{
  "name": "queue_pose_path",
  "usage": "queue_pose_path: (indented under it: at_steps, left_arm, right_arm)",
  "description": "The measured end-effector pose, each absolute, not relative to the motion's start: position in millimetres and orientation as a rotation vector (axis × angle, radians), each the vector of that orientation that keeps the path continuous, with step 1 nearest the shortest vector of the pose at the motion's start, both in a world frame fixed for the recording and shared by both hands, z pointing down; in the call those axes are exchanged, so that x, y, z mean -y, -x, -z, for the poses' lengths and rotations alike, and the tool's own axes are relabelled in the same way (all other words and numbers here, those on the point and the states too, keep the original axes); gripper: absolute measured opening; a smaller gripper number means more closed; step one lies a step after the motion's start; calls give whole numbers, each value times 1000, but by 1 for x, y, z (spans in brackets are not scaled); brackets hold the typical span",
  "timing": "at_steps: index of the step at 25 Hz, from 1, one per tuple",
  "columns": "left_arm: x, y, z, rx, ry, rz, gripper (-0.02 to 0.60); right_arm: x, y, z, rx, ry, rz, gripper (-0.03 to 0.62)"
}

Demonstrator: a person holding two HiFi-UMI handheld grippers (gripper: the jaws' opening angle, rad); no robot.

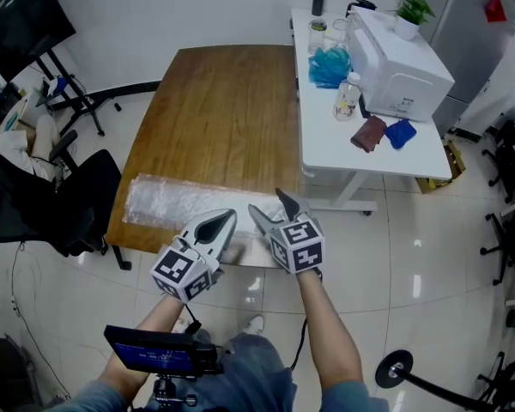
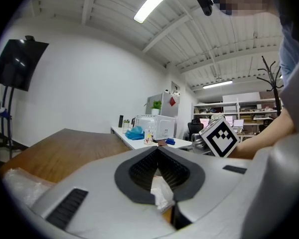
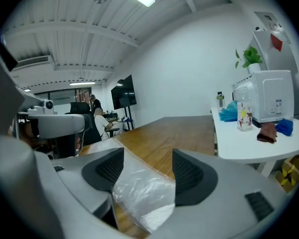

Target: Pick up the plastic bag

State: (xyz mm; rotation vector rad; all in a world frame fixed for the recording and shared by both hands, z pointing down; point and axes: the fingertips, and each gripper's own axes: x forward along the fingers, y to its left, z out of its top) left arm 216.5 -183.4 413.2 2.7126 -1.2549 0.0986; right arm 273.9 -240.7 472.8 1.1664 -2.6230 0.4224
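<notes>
Along the near edge of the wooden table [image 1: 215, 110], the plastic bag [image 1: 167, 202] is laid flat, its right end reaching the two grippers. The left gripper [image 1: 226, 221] is closed on a small fold of the film. The right gripper [image 1: 268, 202] is held with its jaws wide apart, and film lies below and between them but is not pressed. Slippage is judged the main risk: so little film is pinched that a lift could pull it free, and the right jaws could be closed on air.
</notes>
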Motion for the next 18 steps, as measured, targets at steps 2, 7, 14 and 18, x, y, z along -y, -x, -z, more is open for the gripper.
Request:
queue_pose_path:
  at_steps: [2, 7, 14, 18]
  left_arm:
    - [184, -210, -409, 1280, -2713, -113, 14]
    - [183, -190, -403, 1326, -2705, -134, 14]
    - [185, -155, -414, 1314, -2683, -187, 14]
    - [193, -137, -430, 1285, -2677, -232, 14]
  right_arm:
    - [237, -263, -467, 2648, -1146, -427, 293]
    - [224, -236, -458, 2691, -1097, -438, 268]
    - [213, -195, -457, 2686, -1088, -463, 255]
    - [213, -176, -465, 2662, -1107, -478, 231]
